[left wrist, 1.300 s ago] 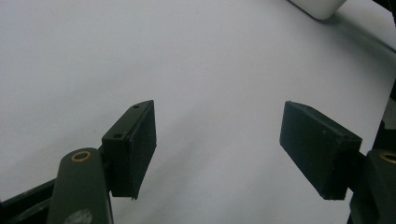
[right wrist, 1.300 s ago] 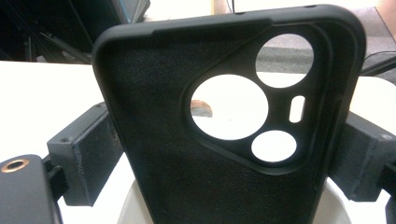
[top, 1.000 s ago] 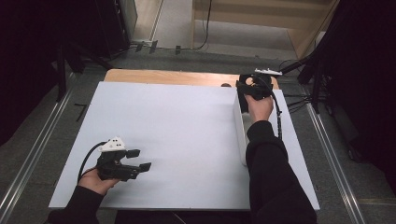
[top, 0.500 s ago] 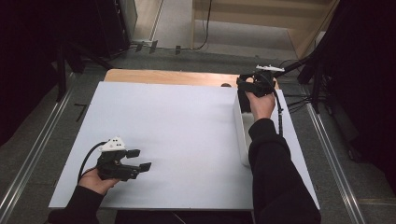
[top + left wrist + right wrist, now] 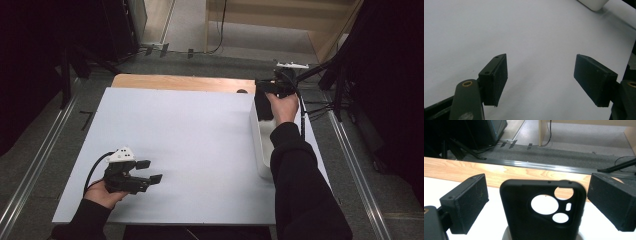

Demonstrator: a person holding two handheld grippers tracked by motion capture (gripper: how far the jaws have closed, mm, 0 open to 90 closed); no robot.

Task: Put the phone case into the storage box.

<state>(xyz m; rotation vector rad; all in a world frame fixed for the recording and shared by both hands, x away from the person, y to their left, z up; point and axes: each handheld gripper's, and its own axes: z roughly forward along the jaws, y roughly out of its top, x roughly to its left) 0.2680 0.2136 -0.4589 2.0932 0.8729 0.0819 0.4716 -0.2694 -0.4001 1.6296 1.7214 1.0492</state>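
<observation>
Phone case (image 5: pixel 541 212), black with round camera cut-outs, stands upright between the two jaws of our right hand-held gripper (image 5: pixel 537 202), which are spread wide to either side without touching it; in the high view the case (image 5: pixel 263 106) rises from the far end of the white bin (image 5: pixel 257 145) at the right edge of the tabletop (image 5: pixel 190 135). Our left hand-held gripper (image 5: pixel 150 171) sits near the front left of the tabletop, well apart from the bin, its jaws wide with nothing between them.
</observation>
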